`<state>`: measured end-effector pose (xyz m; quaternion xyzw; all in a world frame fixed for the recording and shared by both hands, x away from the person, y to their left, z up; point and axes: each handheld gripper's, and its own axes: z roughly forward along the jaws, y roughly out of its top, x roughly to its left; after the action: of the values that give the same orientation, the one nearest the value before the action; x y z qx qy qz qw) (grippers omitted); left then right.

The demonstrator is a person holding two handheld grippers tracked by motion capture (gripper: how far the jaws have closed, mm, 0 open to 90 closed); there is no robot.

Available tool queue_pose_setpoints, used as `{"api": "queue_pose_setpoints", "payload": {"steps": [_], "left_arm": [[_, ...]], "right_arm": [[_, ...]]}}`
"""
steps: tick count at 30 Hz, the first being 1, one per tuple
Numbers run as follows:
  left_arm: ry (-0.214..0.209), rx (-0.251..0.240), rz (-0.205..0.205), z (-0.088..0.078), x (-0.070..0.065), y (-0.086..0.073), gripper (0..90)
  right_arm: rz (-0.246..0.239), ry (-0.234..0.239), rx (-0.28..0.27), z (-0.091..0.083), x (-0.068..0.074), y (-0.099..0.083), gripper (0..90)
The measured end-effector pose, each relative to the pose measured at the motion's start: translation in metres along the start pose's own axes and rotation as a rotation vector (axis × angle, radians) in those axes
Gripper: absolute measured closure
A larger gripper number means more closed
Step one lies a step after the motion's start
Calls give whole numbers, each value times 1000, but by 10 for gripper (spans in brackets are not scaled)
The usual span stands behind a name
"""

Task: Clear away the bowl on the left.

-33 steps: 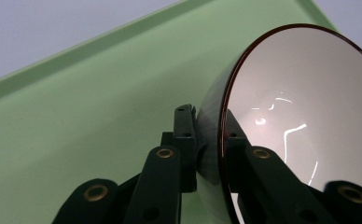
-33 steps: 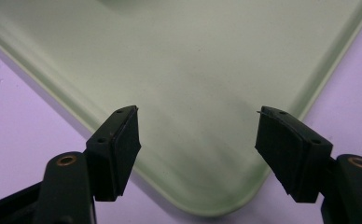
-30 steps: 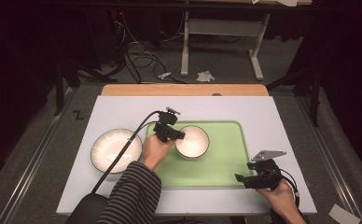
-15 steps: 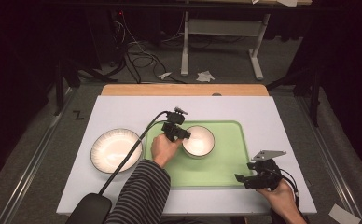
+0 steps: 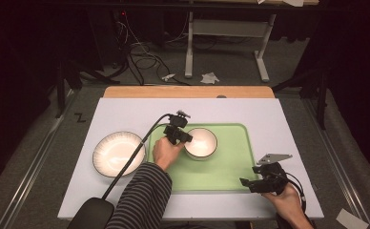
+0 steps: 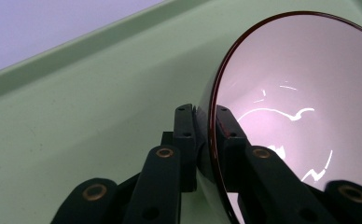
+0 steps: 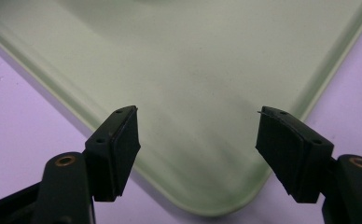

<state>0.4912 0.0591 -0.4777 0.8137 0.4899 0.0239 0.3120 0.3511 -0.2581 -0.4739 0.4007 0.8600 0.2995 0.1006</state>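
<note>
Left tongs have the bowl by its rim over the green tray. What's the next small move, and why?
Probably lower the white dark-rimmed bowl flat onto the green plastic tray, then open. The left tongs pinch its rim, one jaw inside and one outside, and in the left gripper view the bowl looks tilted above the tray floor. The right tongs wait open over the tray's corner, so they need not move.

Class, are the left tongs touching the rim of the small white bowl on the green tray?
Touching. The left gripper view shows the left tongs pinching the small white bowl's dark rim from both sides, no gap, over the green tray.
</note>
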Motion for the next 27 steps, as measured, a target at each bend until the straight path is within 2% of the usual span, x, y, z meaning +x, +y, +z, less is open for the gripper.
{"api": "queue_pose_setpoints", "payload": {"steps": [6,10,14,17,19,27], "left_arm": [[15,-23,-1,-10,2,2,693],[23,-33,16,-19,2,2,605],[-8,-56,30,-33,4,1,542],[-2,-76,46,-45,6,-1,522],[-14,-87,44,-53,7,-4,513],[4,-118,79,-77,9,-12,495]], "right_arm": [[3,1,0,0,-1,0,313],[7,2,2,0,0,0,313],[3,-1,-2,0,-1,0,311],[6,-3,-4,0,-2,0,310],[7,-3,-4,0,-1,0,310],[6,-6,1,0,-1,0,310]]}}
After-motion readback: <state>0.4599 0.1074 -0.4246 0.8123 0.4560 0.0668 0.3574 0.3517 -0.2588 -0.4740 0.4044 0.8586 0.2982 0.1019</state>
